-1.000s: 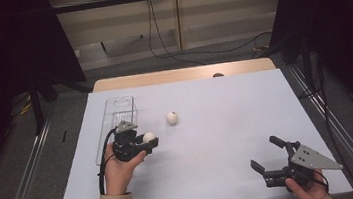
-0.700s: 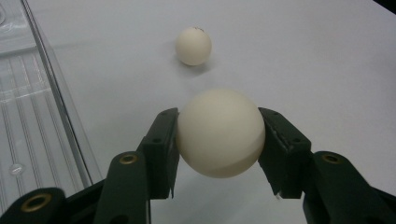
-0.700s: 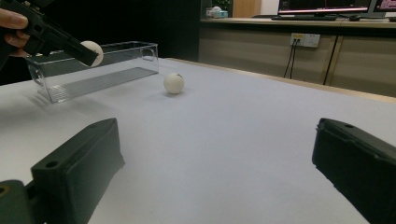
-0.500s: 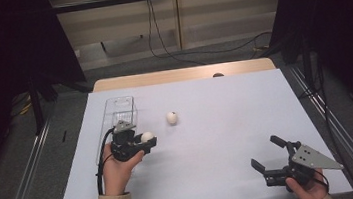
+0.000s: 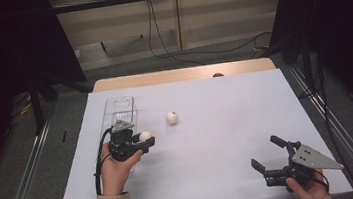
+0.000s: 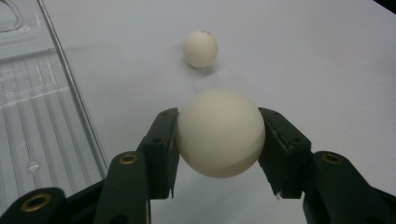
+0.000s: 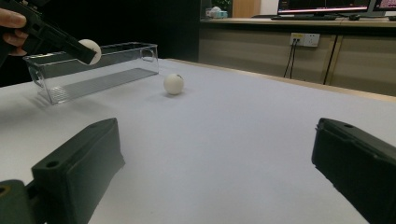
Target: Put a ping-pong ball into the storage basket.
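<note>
My left gripper (image 5: 144,138) (image 6: 219,135) is shut on a white ball (image 5: 145,136) (image 6: 220,132) (image 7: 89,50), held a little above the white table beside a clear plastic box (image 5: 120,117) (image 6: 32,112) (image 7: 93,70). A second white ball (image 5: 171,117) (image 6: 200,48) (image 7: 173,83) rests on the table further out, to the right of the box. My right gripper (image 5: 267,153) (image 7: 215,158) hovers near the front right edge, jaws wide open with nothing between them.
The white table top (image 5: 227,119) ends in a wooden strip (image 5: 182,74) at the far side. Metal rails (image 5: 27,177) run along both sides of the table. Cables (image 5: 168,45) lie on the floor beyond.
My left gripper with its ball has risen slightly and shifted left toward the box. The right gripper has barely moved.
</note>
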A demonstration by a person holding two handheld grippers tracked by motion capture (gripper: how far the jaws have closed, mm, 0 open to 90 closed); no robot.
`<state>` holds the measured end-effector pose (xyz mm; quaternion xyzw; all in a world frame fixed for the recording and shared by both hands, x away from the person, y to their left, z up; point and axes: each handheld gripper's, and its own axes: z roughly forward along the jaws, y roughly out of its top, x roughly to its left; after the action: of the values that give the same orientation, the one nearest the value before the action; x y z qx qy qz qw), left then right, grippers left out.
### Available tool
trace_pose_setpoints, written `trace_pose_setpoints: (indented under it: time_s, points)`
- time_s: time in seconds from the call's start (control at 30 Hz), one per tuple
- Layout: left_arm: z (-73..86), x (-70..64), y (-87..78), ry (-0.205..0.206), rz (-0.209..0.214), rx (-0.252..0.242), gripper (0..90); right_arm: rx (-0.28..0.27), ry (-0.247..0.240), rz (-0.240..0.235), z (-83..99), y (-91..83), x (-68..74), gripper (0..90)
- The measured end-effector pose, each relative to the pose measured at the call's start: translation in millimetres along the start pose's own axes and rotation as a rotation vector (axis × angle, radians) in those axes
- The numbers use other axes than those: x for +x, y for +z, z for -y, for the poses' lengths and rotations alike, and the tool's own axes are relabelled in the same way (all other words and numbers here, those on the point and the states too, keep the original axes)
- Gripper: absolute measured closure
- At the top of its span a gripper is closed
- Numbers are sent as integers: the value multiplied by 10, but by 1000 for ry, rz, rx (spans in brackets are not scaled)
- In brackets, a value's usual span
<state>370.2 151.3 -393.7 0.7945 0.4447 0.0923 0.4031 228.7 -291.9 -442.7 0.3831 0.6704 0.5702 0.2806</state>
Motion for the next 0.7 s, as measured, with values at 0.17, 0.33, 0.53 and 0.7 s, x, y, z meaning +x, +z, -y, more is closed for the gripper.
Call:
trace_pose_setpoints:
  time_s: [0.17, 0.33, 0.53, 0.7]
  points:
    - [-5, 19, -30, -8, -5, -9, 511, -1, 1, 0, -1, 1, 0, 10]
    - [-5, 38, -49, -16, -10, -18, 511, 1, 1, 1, 0, 2, 2, 10]
    - [-8, 42, -51, -13, -16, -14, 511, -2, -1, 0, -1, 1, -1, 11]
    - [-11, 52, -62, -15, -21, -9, 511, -1, -1, 1, 0, -2, -2, 10]
